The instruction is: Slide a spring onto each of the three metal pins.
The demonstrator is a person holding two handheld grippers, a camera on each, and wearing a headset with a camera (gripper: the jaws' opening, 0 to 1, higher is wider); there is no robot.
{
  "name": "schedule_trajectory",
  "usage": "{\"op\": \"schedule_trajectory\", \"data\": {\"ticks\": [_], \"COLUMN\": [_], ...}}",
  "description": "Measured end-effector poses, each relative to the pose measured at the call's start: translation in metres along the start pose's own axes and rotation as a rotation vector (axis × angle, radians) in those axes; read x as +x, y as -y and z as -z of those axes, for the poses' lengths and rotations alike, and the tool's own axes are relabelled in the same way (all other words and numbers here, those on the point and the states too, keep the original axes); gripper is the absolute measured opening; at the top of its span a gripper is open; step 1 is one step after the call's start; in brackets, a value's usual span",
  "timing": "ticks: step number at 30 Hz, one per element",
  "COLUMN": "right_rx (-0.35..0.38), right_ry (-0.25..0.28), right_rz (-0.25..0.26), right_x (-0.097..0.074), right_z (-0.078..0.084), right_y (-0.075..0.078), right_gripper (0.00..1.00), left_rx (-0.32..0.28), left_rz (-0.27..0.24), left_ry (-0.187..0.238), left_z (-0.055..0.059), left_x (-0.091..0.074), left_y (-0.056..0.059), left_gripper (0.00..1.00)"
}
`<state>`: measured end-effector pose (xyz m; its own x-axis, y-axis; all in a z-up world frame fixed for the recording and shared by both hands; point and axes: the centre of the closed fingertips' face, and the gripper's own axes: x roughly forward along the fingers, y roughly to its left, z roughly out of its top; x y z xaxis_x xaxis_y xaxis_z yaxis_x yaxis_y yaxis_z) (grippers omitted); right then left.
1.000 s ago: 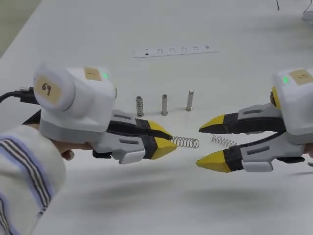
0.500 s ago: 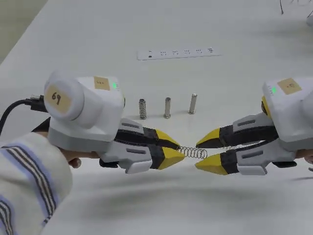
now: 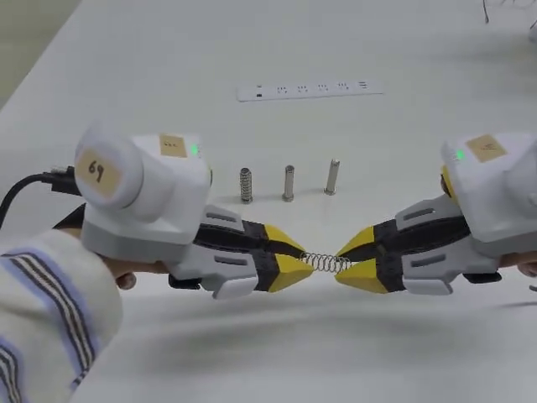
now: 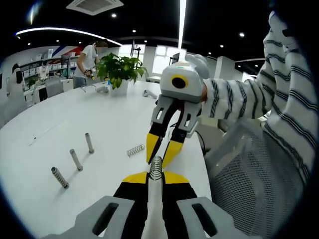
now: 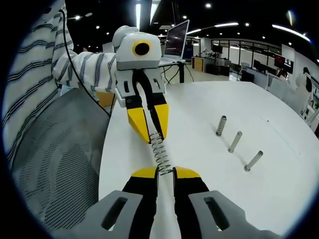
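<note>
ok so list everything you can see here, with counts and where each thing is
metal pins: three, silver, upright in a row on the table beyond the grippers
spring on pin: one, grey, around the leftmost pin in the head view
held spring: one, silver, spanning the two grippers' tips
loose spring: one, silver, lying on the table near the right gripper's tips
power strip: one, white, far side of the table
table: one, white
potted plant: one, green, far end of the table
laptop: one, dark, open, behind the left gripper
mesh chair: one, grey, beside the table
cable: one, black, at the left gripper's rear
left gripper: white, yellow tips, shut on the held spring
right gripper: same colours, shut on its other end
striped sleeve: white, dark stripes
</note>
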<state>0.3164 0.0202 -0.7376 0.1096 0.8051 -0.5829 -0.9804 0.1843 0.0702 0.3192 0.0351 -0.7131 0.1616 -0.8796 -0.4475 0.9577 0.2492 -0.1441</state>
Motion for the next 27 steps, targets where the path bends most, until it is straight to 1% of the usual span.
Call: {"op": "schedule_trajectory", "data": {"ticks": [5,11,13,18,19,21,27], "right_rx": [-0.005,-0.001,-0.008,-0.030,-0.045,-0.049,-0.073], "right_ry": [-0.005,-0.023,-0.028,-0.052,-0.057,-0.055,-0.066], "right_rz": [-0.005,-0.032,-0.036,-0.049,-0.049,-0.054,-0.063], "right_x": [0.000,-0.003,-0.004,-0.007,-0.007,-0.010,-0.015], "right_z": [0.000,0.002,0.002,0.003,0.002,-0.001,-0.007], "right_y": [-0.001,-0.006,-0.007,-0.009,-0.010,-0.011,-0.013], "right_gripper": [0.09,0.09,0.09,0.09,0.08,0.08,0.08], "left_rx": [-0.007,-0.008,-0.004,-0.002,0.003,0.010,0.002], "left_rz": [0.002,0.015,0.019,0.026,0.026,0.024,0.018], "left_ry": [0.002,-0.002,-0.011,-0.012,-0.015,-0.021,0.001], "left_z": [0.001,0.004,0.006,0.007,0.009,0.012,0.011], "left_x": [0.000,0.002,0.003,0.004,0.005,0.005,0.004], "left_y": [0.000,0.003,0.005,0.007,0.007,0.008,0.010], "left_gripper": [0.01,0.01,0.01,0.01,0.01,0.01,0.01]}}
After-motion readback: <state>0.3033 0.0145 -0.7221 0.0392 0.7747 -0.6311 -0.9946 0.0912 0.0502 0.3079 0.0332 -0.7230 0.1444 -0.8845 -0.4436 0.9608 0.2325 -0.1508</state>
